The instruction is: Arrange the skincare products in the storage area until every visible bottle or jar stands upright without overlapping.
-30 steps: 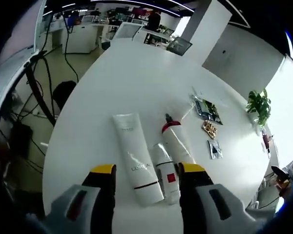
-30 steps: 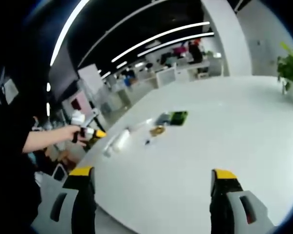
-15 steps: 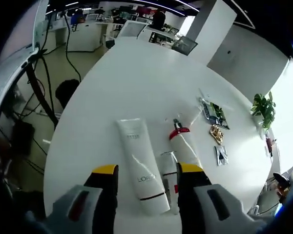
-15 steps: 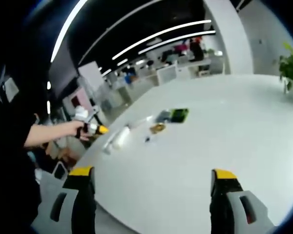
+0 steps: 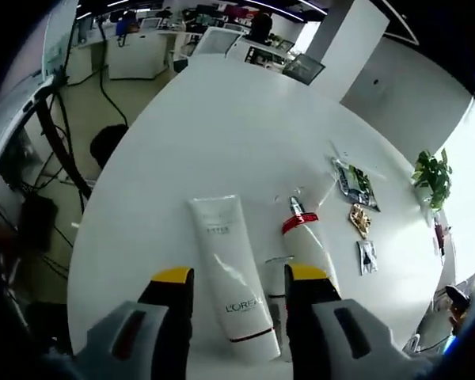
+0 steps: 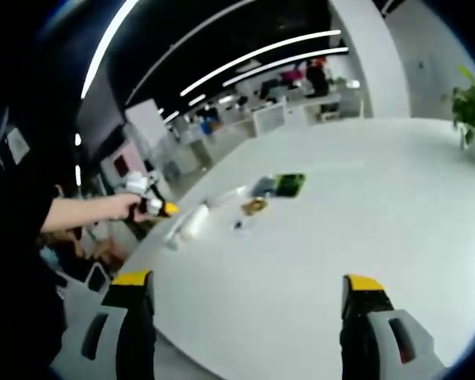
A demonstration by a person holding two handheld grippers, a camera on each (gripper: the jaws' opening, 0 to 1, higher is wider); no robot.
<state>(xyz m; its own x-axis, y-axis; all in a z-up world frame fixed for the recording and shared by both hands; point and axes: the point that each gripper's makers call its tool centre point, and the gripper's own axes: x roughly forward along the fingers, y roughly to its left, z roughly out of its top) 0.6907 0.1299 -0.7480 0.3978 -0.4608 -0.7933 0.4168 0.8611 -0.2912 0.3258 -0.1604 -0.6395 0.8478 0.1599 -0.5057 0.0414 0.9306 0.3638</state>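
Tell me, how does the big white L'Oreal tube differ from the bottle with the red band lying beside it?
The L'Oreal tube is wide and flat, plain white with dark lettering; the bottle with the red band looks slimmer and rounder. The tube ends in a broad white cap, while the bottle narrows to a thin nozzle tip. Both lie flat on the white table, side by side, neither standing upright, just ahead of the left gripper.
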